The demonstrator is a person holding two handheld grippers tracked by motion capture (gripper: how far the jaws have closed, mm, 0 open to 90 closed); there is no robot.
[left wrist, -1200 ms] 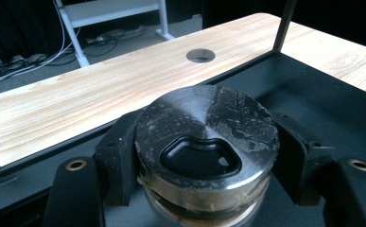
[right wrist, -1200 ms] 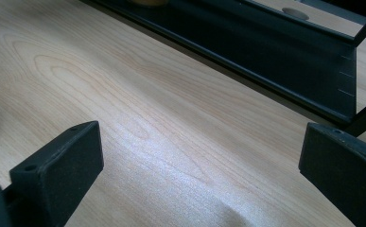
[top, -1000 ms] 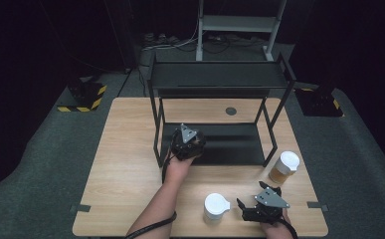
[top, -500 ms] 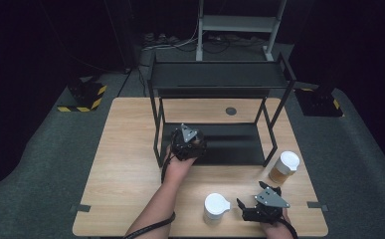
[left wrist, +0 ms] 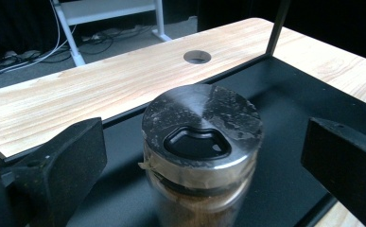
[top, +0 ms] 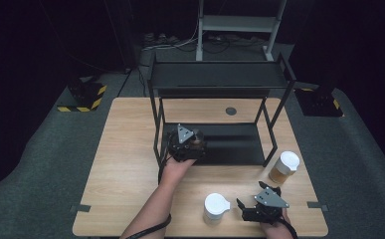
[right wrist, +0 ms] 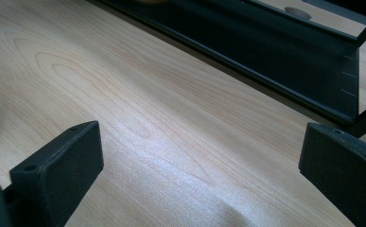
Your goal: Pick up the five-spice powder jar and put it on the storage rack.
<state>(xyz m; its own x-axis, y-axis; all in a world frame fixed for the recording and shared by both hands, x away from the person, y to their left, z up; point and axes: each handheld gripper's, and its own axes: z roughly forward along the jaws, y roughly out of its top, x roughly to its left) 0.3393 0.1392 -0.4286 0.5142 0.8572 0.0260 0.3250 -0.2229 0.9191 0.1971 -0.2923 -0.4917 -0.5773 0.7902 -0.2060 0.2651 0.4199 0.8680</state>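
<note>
Since the earlier frame the left gripper (left wrist: 195, 156) jaws have just been opening; they now stand spread, clear of the jar (left wrist: 200, 142). It stands upright, long axis vertical, lid up, on the rack's black lower shelf (left wrist: 284, 99). Release seems in hand; next, a straight withdrawal. The right gripper (right wrist: 199, 175) jaws are spread over the bare bench (right wrist: 171, 123).

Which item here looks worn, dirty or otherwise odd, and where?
The jar on the rack's lower shelf, standing between the open left gripper jaws: its metal lid is speckled and smeared, and tape peels at the rim.
</note>
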